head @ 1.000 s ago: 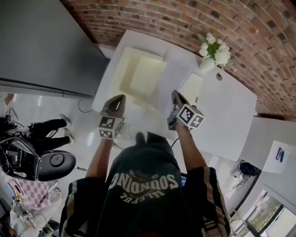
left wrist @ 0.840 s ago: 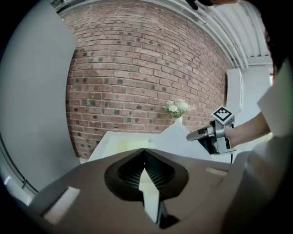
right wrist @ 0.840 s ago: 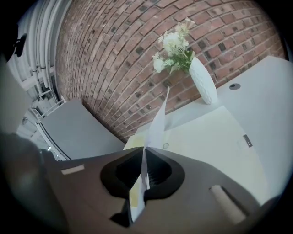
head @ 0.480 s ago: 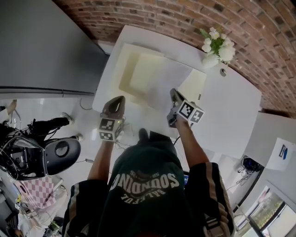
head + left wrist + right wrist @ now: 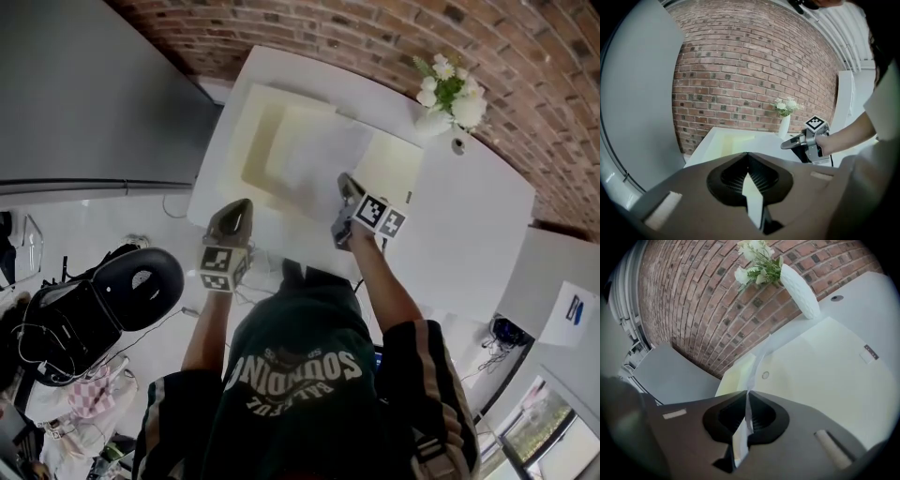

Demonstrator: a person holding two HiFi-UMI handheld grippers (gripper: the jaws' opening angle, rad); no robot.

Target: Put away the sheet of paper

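Item 1: my right gripper (image 5: 748, 392). Jaws pressed together on the near edge of the sheet of paper (image 5: 759, 363), which rises ahead of them, edge-on and curling. Below and beyond the jaws is a pale yellow folder (image 5: 825, 366), lying open on the white table (image 5: 469, 234), with the sheet hanging over it. Further ahead to the right stands a white vase (image 5: 800, 286) of flowers (image 5: 757, 261), with a brick wall (image 5: 693, 301) behind.

Item 2: my left gripper (image 5: 747, 154). Jaws closed, nothing held (left of the sheet, at the table's near edge).

White table (image 5: 469, 234): cream folder (image 5: 258, 141) lying flat, flower vase (image 5: 434, 122) near brick wall.
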